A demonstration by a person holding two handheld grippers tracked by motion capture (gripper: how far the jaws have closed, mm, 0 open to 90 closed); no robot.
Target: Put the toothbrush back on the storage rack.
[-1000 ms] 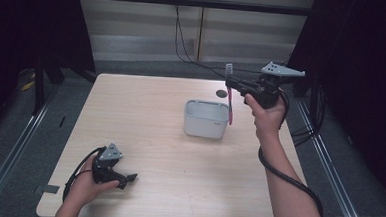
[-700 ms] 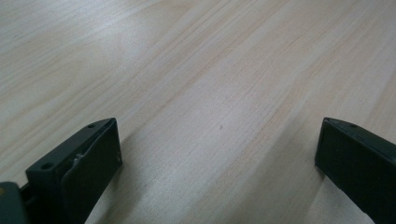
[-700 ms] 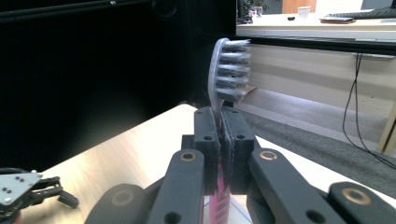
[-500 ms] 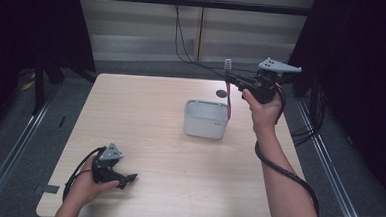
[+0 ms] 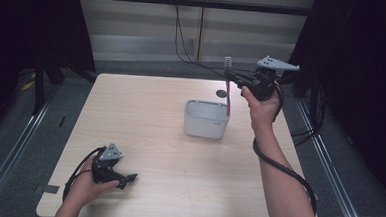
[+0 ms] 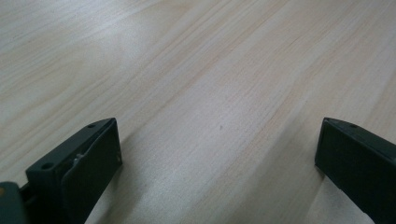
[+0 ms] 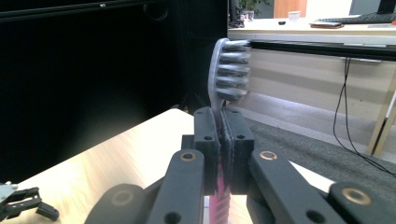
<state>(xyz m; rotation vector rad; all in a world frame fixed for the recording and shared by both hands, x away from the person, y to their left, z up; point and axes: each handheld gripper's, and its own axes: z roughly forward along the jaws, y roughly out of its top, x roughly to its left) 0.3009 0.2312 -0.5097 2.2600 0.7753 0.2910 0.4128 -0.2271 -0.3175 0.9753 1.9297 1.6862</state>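
Holding a toothbrush (image 5: pixel 227 85) upright over the far right part of the table (image 5: pixel 144 131), our right gripper (image 5: pixel 232 79) is clamped on the neck just below the bristles; in the right gripper view the jaws press together on the stem, with the grey head (image 7: pixel 229 70) standing above them and the pink handle (image 7: pixel 219 205) running down below. From the high view the handle hangs down toward the white bin (image 5: pixel 205 119), its lower end at or just inside the bin's right rim; we cannot tell whether it touches.

Our left gripper (image 5: pixel 127 176) rests on the near left of the table, well apart from the bin, jaws spread wide with only bare wood between them in the left gripper view. It is idle.

Step in hand, as we judge it: carrying the brush at the bin, either placing it in or lifting it out; the frames do not settle which.

Next move, if placing: lower the right hand straight down, keeping the brush vertical so the handle clears the rim, then ease the jaws apart once the end is seated. Risk: a tilted brush could catch the rim and tip the light bin. A small dark disc (image 5: pixel 222 94) lies beyond the bin, out of the way.
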